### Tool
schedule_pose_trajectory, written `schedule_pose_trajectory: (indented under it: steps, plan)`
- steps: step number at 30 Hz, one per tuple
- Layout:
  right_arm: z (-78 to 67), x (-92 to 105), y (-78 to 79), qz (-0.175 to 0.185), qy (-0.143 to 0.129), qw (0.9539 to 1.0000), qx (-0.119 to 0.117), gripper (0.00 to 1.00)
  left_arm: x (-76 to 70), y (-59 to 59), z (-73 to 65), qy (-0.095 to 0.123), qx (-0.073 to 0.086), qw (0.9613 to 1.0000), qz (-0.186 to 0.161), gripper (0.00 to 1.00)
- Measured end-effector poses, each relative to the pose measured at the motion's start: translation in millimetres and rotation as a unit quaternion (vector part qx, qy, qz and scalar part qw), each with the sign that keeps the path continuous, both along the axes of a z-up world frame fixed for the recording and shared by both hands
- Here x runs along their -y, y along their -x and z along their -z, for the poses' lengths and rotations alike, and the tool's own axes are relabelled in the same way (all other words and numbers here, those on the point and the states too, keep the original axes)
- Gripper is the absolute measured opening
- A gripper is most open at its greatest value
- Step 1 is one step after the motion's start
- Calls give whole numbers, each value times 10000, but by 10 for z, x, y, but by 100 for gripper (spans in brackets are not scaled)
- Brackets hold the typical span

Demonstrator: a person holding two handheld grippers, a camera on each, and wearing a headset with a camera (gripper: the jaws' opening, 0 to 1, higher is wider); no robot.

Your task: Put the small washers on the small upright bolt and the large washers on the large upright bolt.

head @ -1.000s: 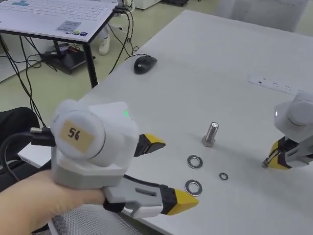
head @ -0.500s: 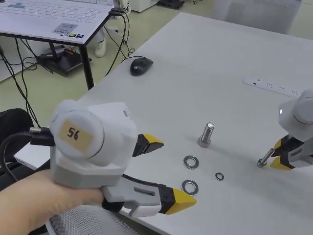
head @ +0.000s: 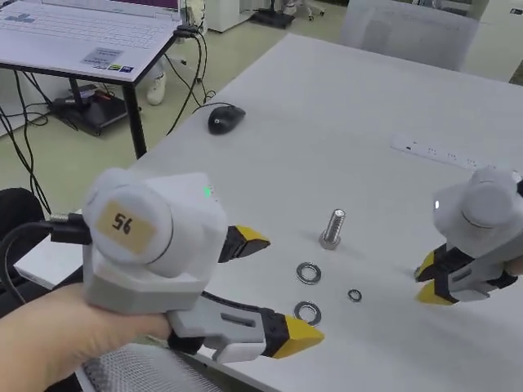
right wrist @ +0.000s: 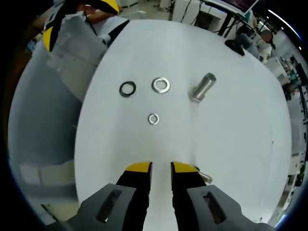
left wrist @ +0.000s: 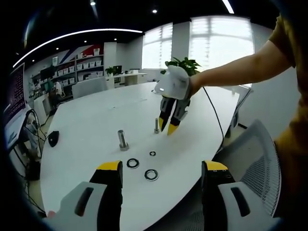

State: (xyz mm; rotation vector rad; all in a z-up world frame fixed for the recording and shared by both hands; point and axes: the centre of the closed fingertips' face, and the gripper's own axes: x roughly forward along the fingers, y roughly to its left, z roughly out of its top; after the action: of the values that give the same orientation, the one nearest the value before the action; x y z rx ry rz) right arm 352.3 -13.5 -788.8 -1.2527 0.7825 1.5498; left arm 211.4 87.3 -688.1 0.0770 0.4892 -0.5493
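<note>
The large bolt (head: 332, 229) stands upright on the white table (head: 343, 106). Two large washers (head: 308, 273) (head: 307, 311) and one small washer (head: 354, 295) lie flat in front of it. My left gripper (head: 274, 290) hovers open at the table's near edge, nothing between its jaws, just short of the washers (left wrist: 151, 174). My right gripper (head: 429, 282) points down at the table to the right, its jaws a narrow gap apart and empty. The small bolt (left wrist: 156, 126) stands upright, close beside the right gripper's fingertips (left wrist: 167, 129); in the right gripper view it (right wrist: 204, 177) peeks out beside one jaw.
A black mouse (head: 225, 119) lies at the table's far left and a white power strip (head: 441, 153) at the far right. A laptop (head: 82, 33) sits on a side desk with cables hanging under it. A mesh chair (left wrist: 255, 159) is at the near edge.
The head camera has shifted. The small bolt, tilted at the right gripper's tips before, is now hidden behind that gripper in the head view. The left gripper has hardly moved.
</note>
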Motion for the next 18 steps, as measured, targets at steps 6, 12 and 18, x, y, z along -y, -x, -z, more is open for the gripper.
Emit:
schedule_pose_trajectory:
  steps: [6,12,18]
  plan:
    - [102,-143,158,-247,74,9996,-91,17,-17,38,-5,11,5,10000,-30,66]
    - [178,-290,235,-476,136,9987,-144,17,-26,40,-16,42,19,10000,-78,66]
    - [237,-448,238,-633,171,9978,-137,17,-15,17,-35,63,51,9999,-103,66]
